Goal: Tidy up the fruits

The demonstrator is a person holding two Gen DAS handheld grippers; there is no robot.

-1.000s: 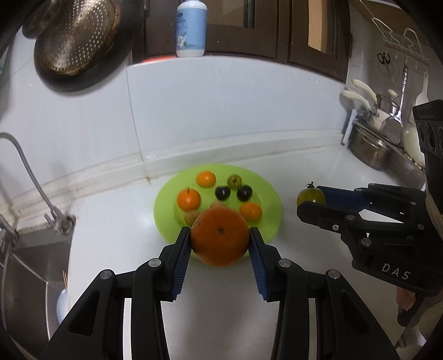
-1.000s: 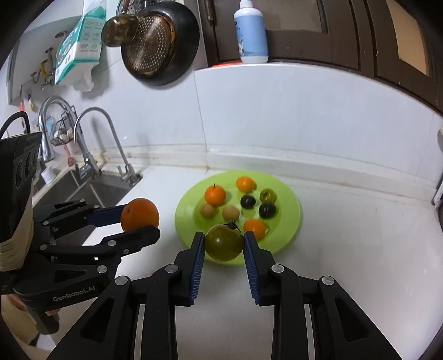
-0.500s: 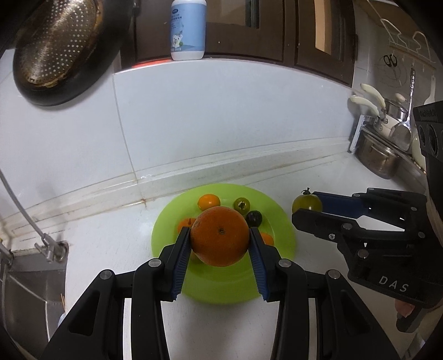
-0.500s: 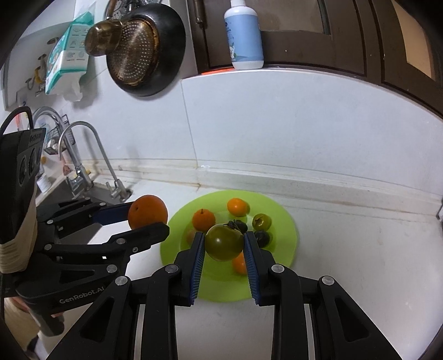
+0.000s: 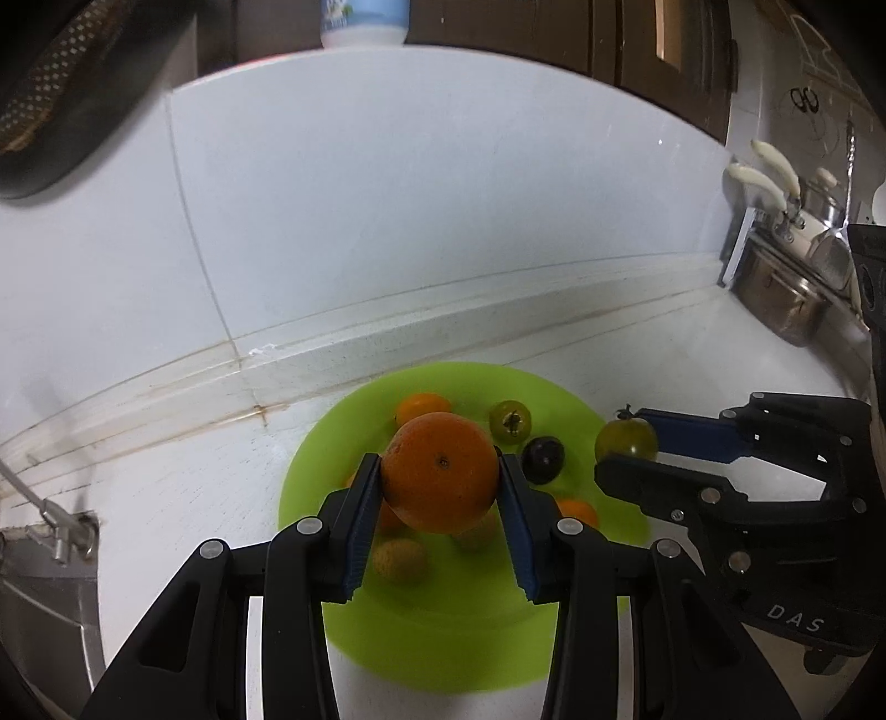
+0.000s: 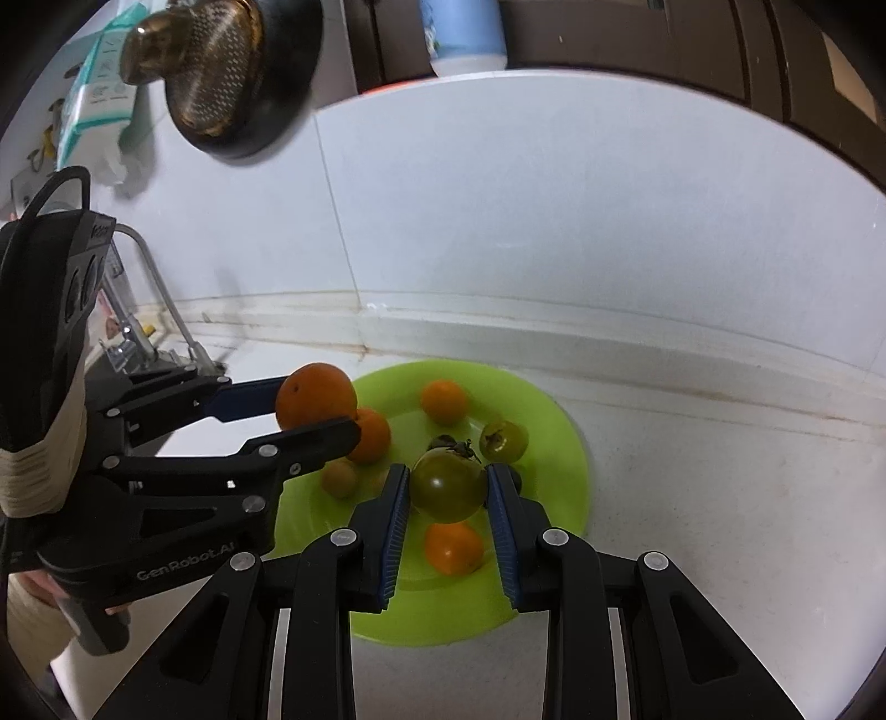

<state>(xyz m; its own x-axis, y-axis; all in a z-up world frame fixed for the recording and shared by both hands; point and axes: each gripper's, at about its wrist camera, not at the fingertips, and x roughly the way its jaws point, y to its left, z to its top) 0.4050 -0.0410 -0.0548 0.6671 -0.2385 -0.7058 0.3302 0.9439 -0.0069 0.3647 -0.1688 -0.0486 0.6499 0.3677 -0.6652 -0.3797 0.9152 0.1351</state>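
My left gripper (image 5: 440, 479) is shut on a large orange (image 5: 440, 471) and holds it above the green plate (image 5: 443, 642). It also shows in the right wrist view (image 6: 315, 407) at the left. My right gripper (image 6: 447, 487) is shut on a green tomato (image 6: 447, 484) above the plate (image 6: 559, 437); it shows in the left wrist view (image 5: 628, 443) at the right. On the plate lie small oranges (image 6: 443, 401), a small green tomato (image 6: 503, 440), a dark plum (image 5: 544, 451) and tan round fruits (image 5: 400, 559).
The plate sits on a white counter (image 5: 183, 471) against a white tiled wall. A sink with a faucet (image 6: 160, 310) is at the left. A pan (image 6: 221, 77) hangs above. Pots and utensils (image 5: 786, 299) stand at the right. A bottle (image 6: 465, 33) stands on the ledge.
Both grippers have moved forward and lower over the plate, each still holding its fruit. The plate now lies under and close to both sets of fingers.
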